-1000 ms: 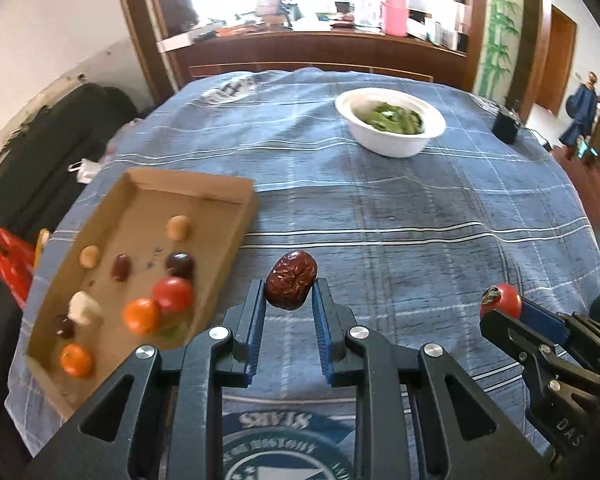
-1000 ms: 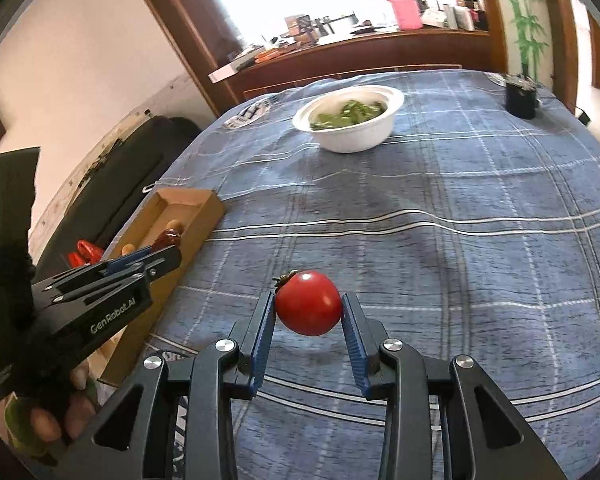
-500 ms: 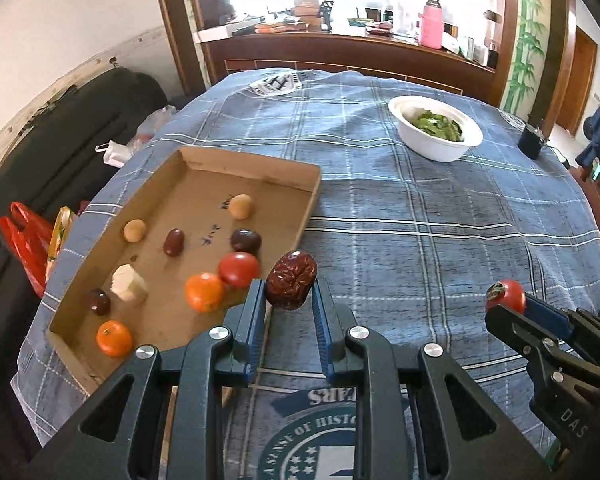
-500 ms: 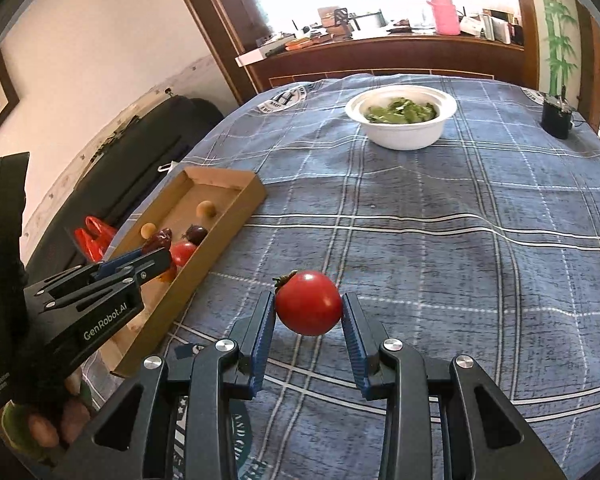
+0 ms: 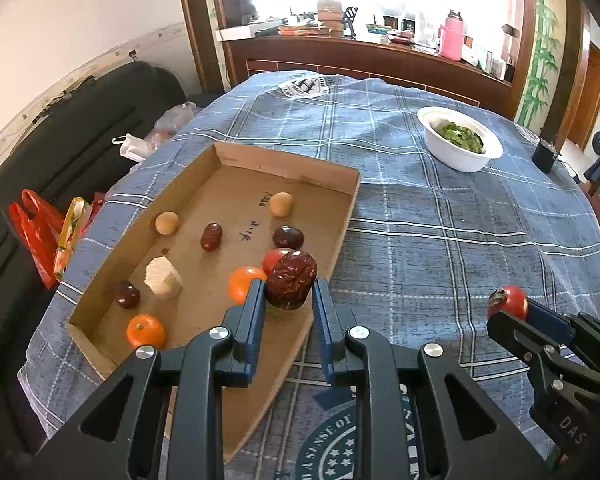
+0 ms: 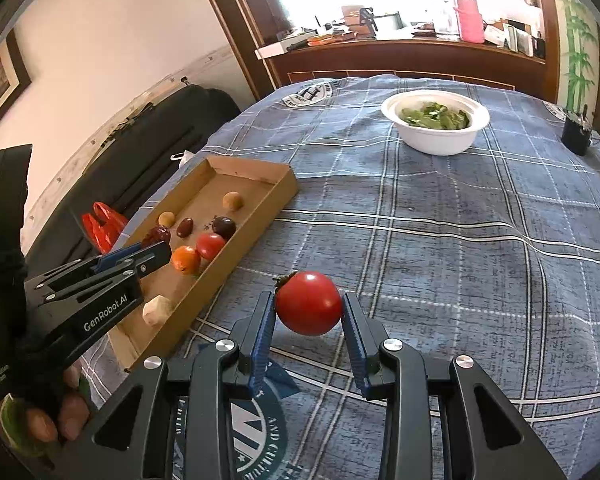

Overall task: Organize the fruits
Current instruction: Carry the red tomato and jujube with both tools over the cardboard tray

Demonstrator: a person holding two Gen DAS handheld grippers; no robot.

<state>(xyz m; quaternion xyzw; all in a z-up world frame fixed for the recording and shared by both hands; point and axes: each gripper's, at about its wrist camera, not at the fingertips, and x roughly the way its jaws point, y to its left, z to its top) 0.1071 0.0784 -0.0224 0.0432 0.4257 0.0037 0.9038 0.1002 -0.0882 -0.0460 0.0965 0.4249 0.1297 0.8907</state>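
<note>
Held fruit: date (image 5: pixel 291 280), wrinkled, light, firm, pinched across its middle by left gripper (image 5: pixel 288 300) above the tray's (image 5: pixel 342 216) near-right edge; tomato (image 6: pixel 309 303), smooth, likely slippery and bruisable, clamped at its widest girth in right gripper (image 6: pixel 308 320) over the cloth (image 6: pixel 440 260) beside the tray.

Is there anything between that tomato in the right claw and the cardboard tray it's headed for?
Nothing visible. The tomato in the right claw has only bare tablecloth before the tray; the white bowl sits far off.
</note>
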